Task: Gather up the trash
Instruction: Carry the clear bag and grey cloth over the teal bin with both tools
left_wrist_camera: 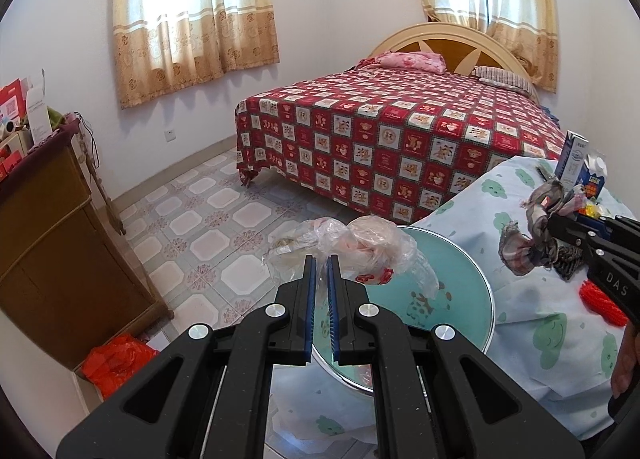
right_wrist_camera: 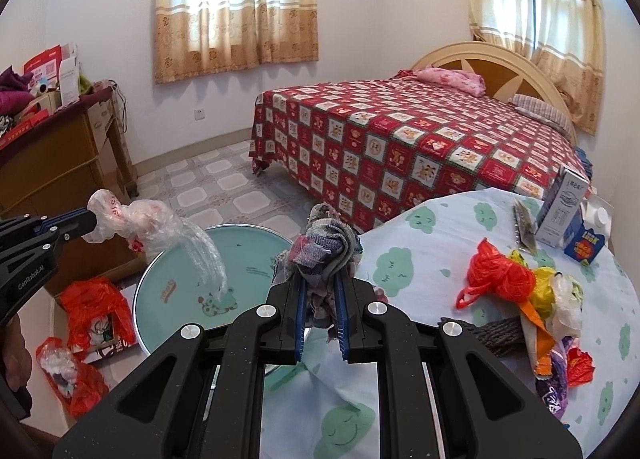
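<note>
The left tongs [left_wrist_camera: 321, 259] are pinched nearly together on a crumpled clear plastic bag [left_wrist_camera: 352, 247], which hangs in the air above a round basin [left_wrist_camera: 472, 299] with a pale green bottom. From the right wrist view the same bag [right_wrist_camera: 152, 227] trails a thin clear tail down toward the basin [right_wrist_camera: 180, 259]; whether the tail touches the bottom is hard to tell.

The right tongs [right_wrist_camera: 320, 279] are clamped on a bunched plaid rag [right_wrist_camera: 324, 247], held up over the edge of the counter [right_wrist_camera: 420, 259], just beside the basin. In the left wrist view the rag [left_wrist_camera: 528, 235] hides the tips of the right tongs [left_wrist_camera: 550, 219].

More trash lies on the counter's cloud-print cloth: a red plastic bag [right_wrist_camera: 496, 279], a yellow wrapper [right_wrist_camera: 546, 283] and other wrappers heaped together, partly overlapping so their shapes blur. Behind them stand a grey-white carton [right_wrist_camera: 560, 211] and a blue carton [right_wrist_camera: 588, 239], touching each other. A dark knitted piece [right_wrist_camera: 500, 335] is half covered by the wrappers. A sliver of a hand [right_wrist_camera: 12, 343] shows at the left edge, cut off by the frame. Red bags [right_wrist_camera: 92, 311] sit on the floor by a wooden cabinet.
</note>
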Available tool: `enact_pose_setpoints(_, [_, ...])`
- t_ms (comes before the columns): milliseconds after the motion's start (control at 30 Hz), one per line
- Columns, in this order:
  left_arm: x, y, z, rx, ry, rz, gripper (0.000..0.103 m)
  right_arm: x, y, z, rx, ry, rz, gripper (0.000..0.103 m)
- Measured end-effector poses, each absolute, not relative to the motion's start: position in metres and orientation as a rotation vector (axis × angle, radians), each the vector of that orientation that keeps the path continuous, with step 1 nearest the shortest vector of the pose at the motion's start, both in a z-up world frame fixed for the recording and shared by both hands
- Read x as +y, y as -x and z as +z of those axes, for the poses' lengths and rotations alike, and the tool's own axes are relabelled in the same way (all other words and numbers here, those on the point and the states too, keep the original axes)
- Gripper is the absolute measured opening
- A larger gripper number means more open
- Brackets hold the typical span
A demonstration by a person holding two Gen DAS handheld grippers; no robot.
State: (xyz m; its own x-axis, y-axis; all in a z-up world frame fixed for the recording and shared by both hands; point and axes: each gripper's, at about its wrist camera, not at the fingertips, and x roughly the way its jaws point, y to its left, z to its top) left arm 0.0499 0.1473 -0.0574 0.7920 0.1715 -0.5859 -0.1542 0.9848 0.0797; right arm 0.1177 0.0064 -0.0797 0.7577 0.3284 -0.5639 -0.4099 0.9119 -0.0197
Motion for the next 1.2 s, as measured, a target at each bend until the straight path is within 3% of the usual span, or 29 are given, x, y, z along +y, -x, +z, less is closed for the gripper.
enact_pose_setpoints(1200, [0.147, -0.054, -0.064, 0.655, -0.009, 0.174, 0.006, 0.027, -0.116, -0.084, 0.596, 0.171, 0.442, 0.014])
